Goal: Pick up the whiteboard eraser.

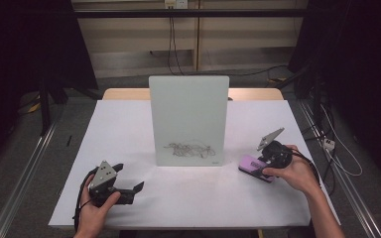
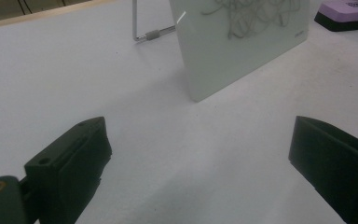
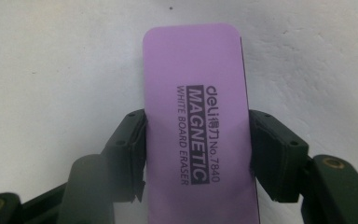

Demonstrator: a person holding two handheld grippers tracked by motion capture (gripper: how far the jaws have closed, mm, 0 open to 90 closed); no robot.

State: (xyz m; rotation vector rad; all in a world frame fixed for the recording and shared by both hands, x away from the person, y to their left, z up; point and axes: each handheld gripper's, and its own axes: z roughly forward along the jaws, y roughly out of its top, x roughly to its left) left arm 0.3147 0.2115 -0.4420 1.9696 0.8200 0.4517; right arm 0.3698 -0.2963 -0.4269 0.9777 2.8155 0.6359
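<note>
A dim room with dark curtains at the sides surrounds a table (image 1: pixel 129 129) covered in white, and that bare white sheet carries everything in play. The biggest thing on it is a small whiteboard (image 1: pixel 189 120) standing upright near the middle on a wire stand, its lower part marked with a tangle of grey scribbles (image 1: pixel 190 149) that are all still there. To the right of the board, lying flat on the table and near the board's lower corner, is a purple whiteboard eraser (image 3: pixel 196 121) with a dark felt base. The right gripper (image 1: pixel 266 164) is down on it, its jaws pressed against the eraser's two long sides, so the grasp looks made while the eraser has not left the surface. The left gripper (image 1: pixel 129 181) rests low at the near left of the table, jaws spread wide with nothing between them, pointed toward the board. By my reading the work is at its start: the eraser is caught, and lifting it, carrying it to the board and wiping off the scribbles all remain.
</note>
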